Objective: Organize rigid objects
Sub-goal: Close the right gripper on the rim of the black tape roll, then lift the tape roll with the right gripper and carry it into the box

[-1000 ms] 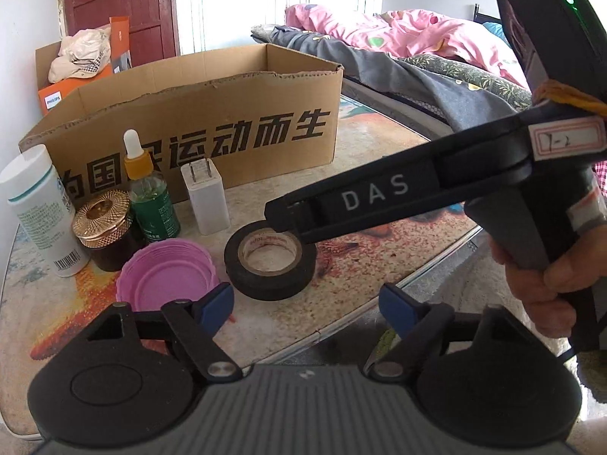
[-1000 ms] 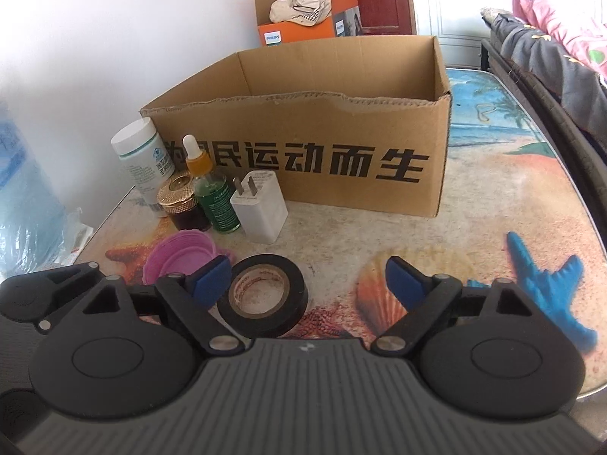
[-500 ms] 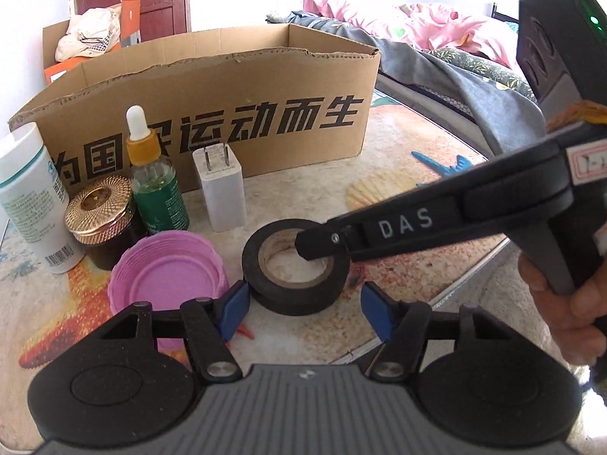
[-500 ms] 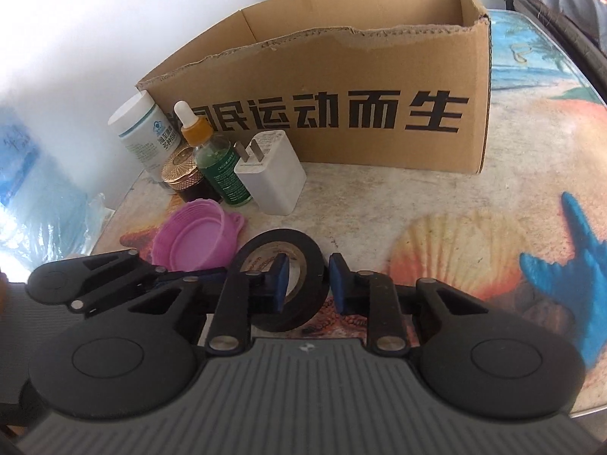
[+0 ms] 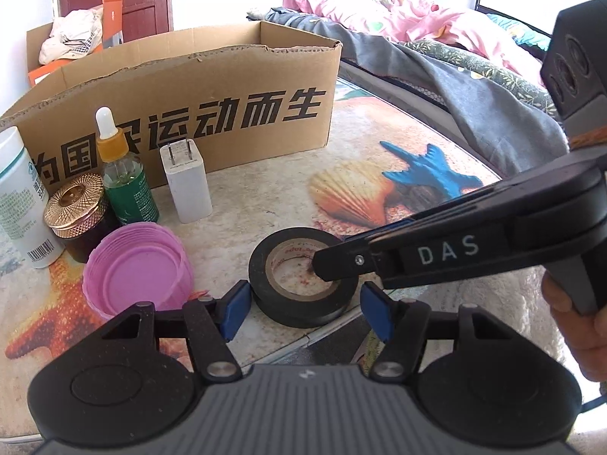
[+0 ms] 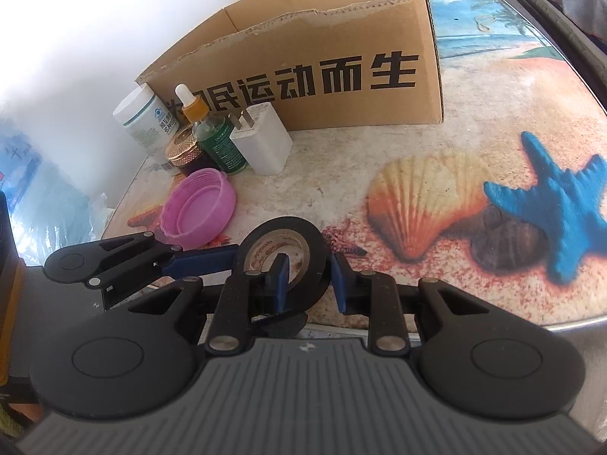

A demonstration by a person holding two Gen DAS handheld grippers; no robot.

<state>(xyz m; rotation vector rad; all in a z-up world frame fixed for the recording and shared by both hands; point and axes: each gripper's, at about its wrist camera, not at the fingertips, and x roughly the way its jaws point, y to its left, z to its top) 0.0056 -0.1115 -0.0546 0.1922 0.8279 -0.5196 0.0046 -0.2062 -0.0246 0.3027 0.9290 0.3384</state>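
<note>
A black tape roll (image 5: 303,278) sits near the table's front edge. My right gripper (image 6: 309,278) is shut on the tape roll (image 6: 284,254), one finger inside its core and one outside its right wall, tilting it up. In the left wrist view the right gripper's fingers (image 5: 341,261) reach into the roll from the right. My left gripper (image 5: 307,309) is open, its blue pads either side of the roll at the front, not touching. An open cardboard box (image 5: 182,87) stands behind.
At the left stand a white bottle (image 5: 19,197), a gold-capped jar (image 5: 76,212), a green dropper bottle (image 5: 125,174), a white charger (image 5: 186,185) and a pink lid (image 5: 138,271). A bed (image 5: 436,38) lies to the right of the table.
My right gripper closed on the tape roll's wall and tilted it up. My left gripper moved in closer, its pads now flanking the roll.
</note>
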